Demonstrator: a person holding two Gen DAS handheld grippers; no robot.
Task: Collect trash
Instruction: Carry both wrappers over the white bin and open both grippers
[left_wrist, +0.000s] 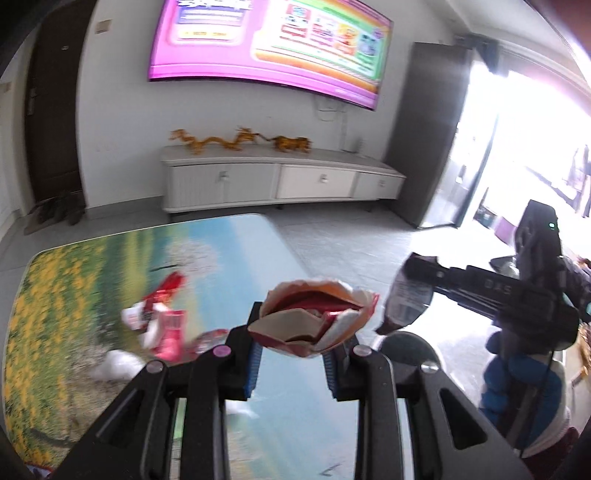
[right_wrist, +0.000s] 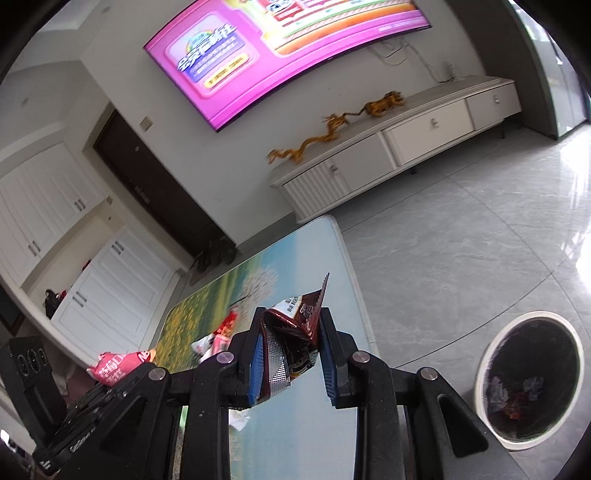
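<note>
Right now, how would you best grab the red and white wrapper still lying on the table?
Take the red and white wrapper by its upper red end, which sticks out toward the far side of the table. It lies crumpled and fairly flat, so come down from above with a free hand-held gripper and pinch that raised end. This is a judgement: the wrapper is blurred, so its exact folds cannot be told.
</note>
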